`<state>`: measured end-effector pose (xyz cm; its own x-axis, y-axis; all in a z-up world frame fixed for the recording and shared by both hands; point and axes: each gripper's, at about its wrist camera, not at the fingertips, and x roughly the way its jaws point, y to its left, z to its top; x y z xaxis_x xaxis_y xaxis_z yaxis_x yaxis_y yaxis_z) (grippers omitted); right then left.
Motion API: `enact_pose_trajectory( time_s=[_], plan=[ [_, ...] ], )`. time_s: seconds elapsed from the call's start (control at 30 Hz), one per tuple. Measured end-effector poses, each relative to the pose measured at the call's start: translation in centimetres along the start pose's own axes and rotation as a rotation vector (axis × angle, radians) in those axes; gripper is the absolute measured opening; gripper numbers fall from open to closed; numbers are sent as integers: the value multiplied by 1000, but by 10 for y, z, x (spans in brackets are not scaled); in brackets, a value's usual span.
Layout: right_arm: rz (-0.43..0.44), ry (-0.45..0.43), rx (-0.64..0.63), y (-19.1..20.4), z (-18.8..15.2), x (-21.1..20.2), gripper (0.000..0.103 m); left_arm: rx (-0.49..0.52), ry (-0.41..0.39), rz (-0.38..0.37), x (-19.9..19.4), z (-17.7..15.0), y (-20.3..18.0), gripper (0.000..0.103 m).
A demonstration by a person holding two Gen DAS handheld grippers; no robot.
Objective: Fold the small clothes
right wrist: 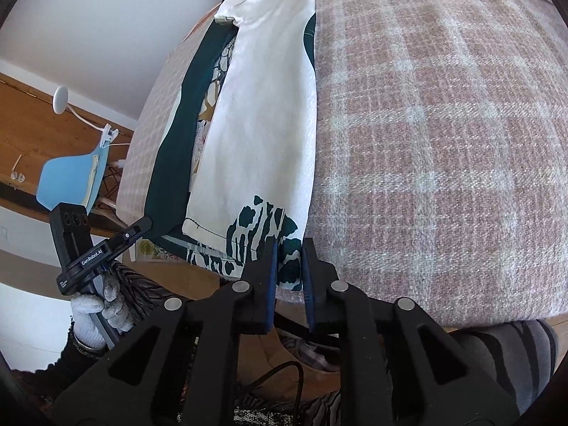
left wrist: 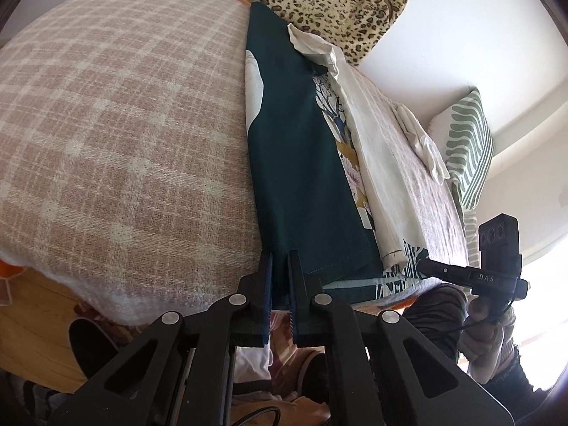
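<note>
Two claws are working the near edge of the bed, which is wearing a pink plaid blanket. Your left claw is pinching the near left corner of the dark green garment, its jaws clenched on the hem. Your right claw is gripping the near right corner, where the cloth is showing a green-and-white print, jaws closed on it. The garment is lying in a long folded strip running away from you, with its white underside turned up. The left view is showing a leopard-print cushion and a striped pillow at the far edge; the right view is showing a blue chair beside the bed.
</note>
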<state>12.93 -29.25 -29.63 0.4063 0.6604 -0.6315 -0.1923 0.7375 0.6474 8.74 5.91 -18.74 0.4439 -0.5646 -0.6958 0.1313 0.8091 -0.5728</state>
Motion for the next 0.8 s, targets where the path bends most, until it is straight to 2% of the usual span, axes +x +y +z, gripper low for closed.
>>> enact_pose_trajectory(
  time_s=[0.2,0.33,0.43,0.5,0.6,0.73,0.8],
  plan=[
    [82,-11,92,-14,1,-1,5,13,-35,-16,-16,4,-4,2],
    [71,-19,80,-12,1,-1,5,48,-46,7,-20,8,-5,2],
    [81,-7,79,-9,1,3,5,41,-32,-4,-14,7,-3,2],
    [80,0,71,-8,2,5,5,20,3,-10,-8,6,-1,2],
    [88,6,96,-12,4,4,5,-3,47,-18,0,2,0,10],
    [89,20,96,-14,5,4,5,-44,41,-52,0,1,5,11],
    [93,22,82,-13,4,4,5,-28,34,-51,0,0,4,10]
  ],
)
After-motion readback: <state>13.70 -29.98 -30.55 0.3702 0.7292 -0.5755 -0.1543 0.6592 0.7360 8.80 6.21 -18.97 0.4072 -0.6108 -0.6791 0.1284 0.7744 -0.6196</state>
